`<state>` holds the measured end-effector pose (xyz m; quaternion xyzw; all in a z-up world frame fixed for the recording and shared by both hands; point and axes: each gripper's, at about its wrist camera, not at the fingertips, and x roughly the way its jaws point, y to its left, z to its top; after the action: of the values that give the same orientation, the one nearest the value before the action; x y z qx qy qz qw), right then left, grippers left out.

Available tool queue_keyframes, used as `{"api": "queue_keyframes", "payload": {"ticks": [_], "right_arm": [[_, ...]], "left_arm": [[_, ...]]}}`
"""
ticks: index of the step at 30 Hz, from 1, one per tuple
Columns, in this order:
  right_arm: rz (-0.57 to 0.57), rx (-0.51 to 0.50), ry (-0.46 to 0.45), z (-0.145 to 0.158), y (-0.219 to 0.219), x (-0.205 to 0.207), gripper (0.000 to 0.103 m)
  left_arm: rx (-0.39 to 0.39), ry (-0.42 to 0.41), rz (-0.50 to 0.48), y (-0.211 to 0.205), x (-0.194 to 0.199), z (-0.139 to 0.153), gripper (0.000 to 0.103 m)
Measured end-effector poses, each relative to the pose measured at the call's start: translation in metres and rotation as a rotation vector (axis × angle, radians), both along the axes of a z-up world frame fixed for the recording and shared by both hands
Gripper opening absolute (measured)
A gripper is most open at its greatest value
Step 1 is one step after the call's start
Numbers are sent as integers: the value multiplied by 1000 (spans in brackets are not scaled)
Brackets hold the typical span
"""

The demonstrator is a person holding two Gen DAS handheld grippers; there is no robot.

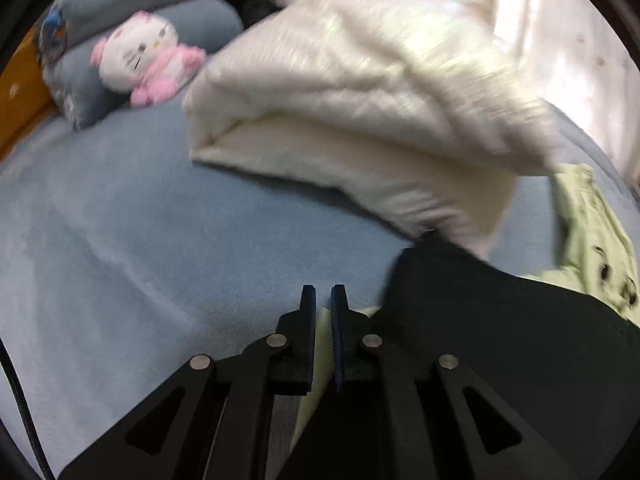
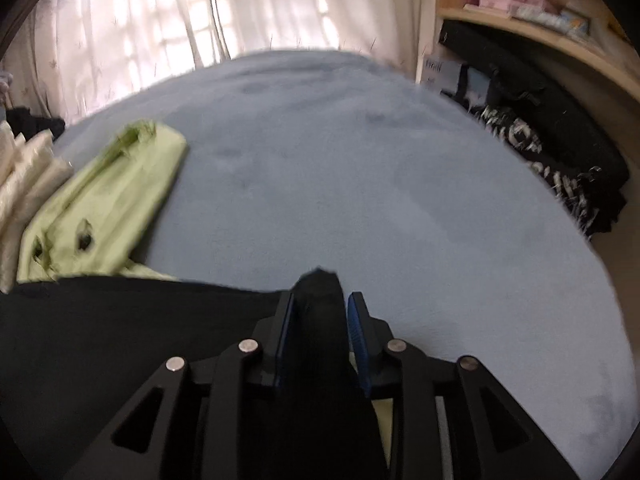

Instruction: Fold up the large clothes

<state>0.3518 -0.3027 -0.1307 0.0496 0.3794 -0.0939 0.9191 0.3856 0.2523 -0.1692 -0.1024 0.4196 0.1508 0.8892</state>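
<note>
- Pinching a bunched fold of the black garment (image 2: 120, 320), the right gripper (image 2: 322, 312) has its blue-padded fingers (image 2: 356, 320) pressed against the cloth from both sides, low over the blue bed cover (image 2: 360, 168).
- From that grip the black garment spreads left across the near part of the bed; in the left wrist view it lies just right of the left gripper (image 1: 323, 300).
- The left gripper's jaws are almost together with a narrow gap, and pale green cloth shows between the fingers lower down; I cannot tell whether they grip it.
- A light green garment (image 2: 108, 200) lies on the bed beyond the black one, its near edge under the black cloth.
- A folded cream duvet (image 1: 360, 100) sits farther back.
- A pink and white plush cat (image 1: 140, 56) leans on grey-blue pillows (image 1: 168, 12).
- Sheer curtains (image 2: 160, 20) hang behind the bed, and a wooden shelf (image 2: 540, 36) stands to the right.
</note>
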Motion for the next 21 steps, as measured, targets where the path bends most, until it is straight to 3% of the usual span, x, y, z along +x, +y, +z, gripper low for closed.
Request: {"api": "queue_keyframes", "payload": {"ticks": [4,8,13,15,18,21], "right_arm": [[136,68,-60,31,32,-47,43],[315,168,-30,34,77,-97,43],[564,286,42,14,145,-150,43],[646,282,82,2,169,-158,43],[700,217,131,-18,190,-150,43],[658,209,170,-38,188,-117,43]], "left_arm": [[16,-57,-155,-29,-32,37,10],[-52,-36,-412,-80,-77,60,15],[-127,67,-734,-158,-132,46,15],[-111,108,-841,-187,-144,32,15],[-41,118,-884,-211,-145,15,15],[-49,137,-850,-214,-123,5,15]]}}
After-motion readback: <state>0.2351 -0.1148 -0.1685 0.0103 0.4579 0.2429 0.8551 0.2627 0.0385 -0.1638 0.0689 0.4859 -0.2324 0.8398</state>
